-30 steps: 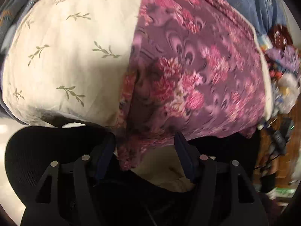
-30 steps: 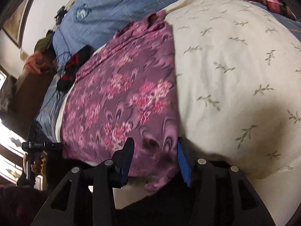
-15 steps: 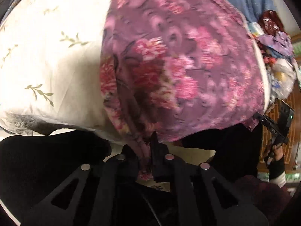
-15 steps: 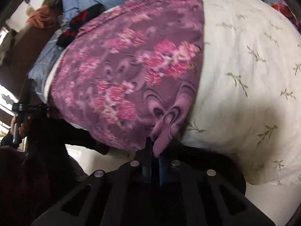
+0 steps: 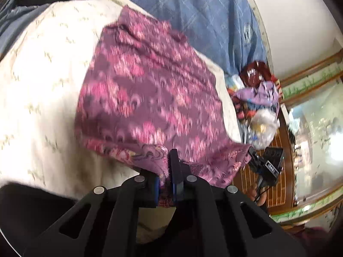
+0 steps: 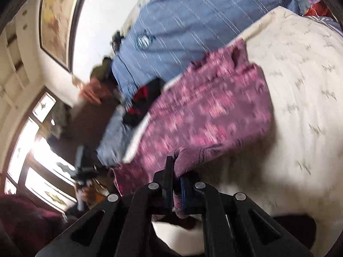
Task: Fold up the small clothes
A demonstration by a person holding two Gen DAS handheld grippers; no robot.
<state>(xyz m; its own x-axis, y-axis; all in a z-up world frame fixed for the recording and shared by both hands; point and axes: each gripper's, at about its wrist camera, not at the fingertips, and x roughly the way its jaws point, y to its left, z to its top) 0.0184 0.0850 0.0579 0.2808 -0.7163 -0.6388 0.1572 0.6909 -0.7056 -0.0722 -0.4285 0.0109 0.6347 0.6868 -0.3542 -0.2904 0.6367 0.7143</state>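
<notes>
You had both the left gripper [image 5: 165,171] and right gripper [image 6: 174,171] clamped on the purple floral garment's [image 5: 150,98] near corners (first fold unfinished).

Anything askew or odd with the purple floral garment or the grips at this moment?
Nothing stands out. Both the left gripper and right gripper are shut on near-edge corners of the purple floral garment, which lies on the cream leaf-print cover, bunched only at the pinches.
</notes>
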